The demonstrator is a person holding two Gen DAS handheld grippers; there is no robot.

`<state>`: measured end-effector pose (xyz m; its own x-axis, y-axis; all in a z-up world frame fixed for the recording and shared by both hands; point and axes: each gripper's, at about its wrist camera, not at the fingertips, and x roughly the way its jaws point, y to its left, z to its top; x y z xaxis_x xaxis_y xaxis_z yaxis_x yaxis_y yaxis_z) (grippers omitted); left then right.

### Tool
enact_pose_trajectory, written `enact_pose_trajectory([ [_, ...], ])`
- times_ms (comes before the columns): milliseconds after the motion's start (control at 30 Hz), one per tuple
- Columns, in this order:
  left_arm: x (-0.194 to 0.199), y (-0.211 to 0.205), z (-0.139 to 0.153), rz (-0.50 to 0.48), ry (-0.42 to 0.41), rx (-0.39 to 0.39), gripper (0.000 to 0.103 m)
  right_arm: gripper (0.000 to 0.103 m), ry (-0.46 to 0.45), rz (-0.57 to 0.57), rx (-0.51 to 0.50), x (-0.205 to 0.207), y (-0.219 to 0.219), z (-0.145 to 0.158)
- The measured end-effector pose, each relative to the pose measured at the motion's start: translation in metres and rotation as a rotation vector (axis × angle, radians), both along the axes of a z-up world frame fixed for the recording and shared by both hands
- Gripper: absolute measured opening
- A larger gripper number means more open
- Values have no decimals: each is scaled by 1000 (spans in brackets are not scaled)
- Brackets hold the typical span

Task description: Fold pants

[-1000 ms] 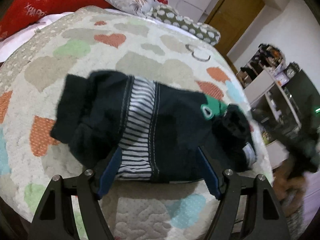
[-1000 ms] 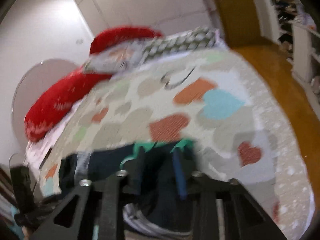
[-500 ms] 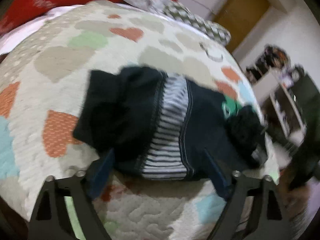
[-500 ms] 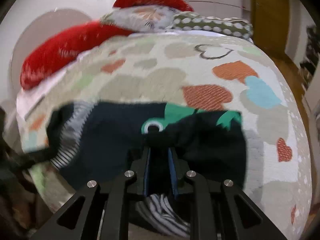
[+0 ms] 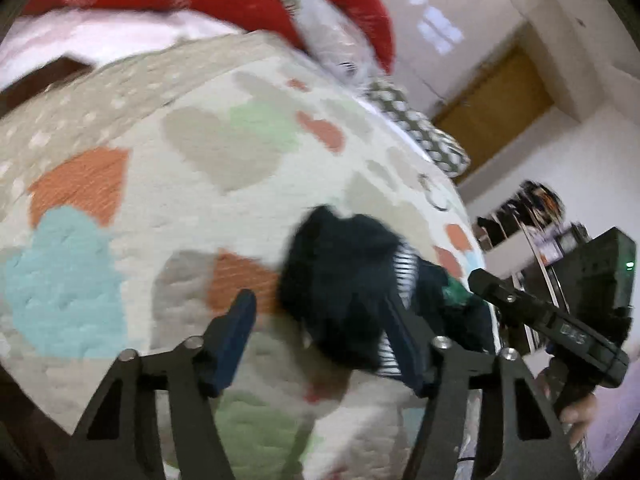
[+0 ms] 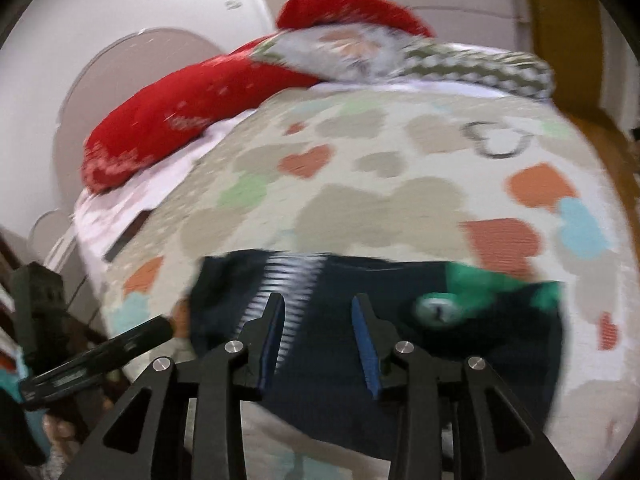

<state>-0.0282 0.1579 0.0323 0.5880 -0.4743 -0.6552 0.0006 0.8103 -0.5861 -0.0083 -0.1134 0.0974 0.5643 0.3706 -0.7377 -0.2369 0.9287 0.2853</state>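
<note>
The dark navy pants [image 6: 400, 320] with a white striped panel [image 6: 292, 280] and green patches [image 6: 476, 280] lie folded into a compact bundle on the heart-patterned quilt [image 6: 380, 184]. In the left wrist view the pants [image 5: 344, 276] sit ahead and right of centre. My left gripper [image 5: 320, 308] is open and empty, its right finger over the bundle's edge. My right gripper [image 6: 318, 304] is open and empty just above the pants. The right gripper's body [image 5: 552, 324] shows at the left view's right side.
Red pillows [image 6: 192, 108], a floral pillow [image 6: 344, 52] and a dotted pillow [image 6: 480, 68] lie at the bed's head. A wooden door [image 5: 496, 108] and cluttered shelves [image 5: 532, 216] stand beyond the bed. The quilt's near edge drops off below both grippers.
My right gripper was shut on the pants' fabric and has opened and let go. My left gripper swung left, so the bundle now sits to its right. Both views are motion-blurred.
</note>
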Motion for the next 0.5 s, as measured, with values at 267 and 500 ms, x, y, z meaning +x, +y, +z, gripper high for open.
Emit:
enact_pose_trajectory([
  [267, -11, 20, -19, 30, 63, -49, 53, 38, 191, 150, 29, 50, 85, -33],
  [500, -22, 33, -21, 33, 49, -103, 53, 71, 276, 159, -162, 71, 141, -57],
])
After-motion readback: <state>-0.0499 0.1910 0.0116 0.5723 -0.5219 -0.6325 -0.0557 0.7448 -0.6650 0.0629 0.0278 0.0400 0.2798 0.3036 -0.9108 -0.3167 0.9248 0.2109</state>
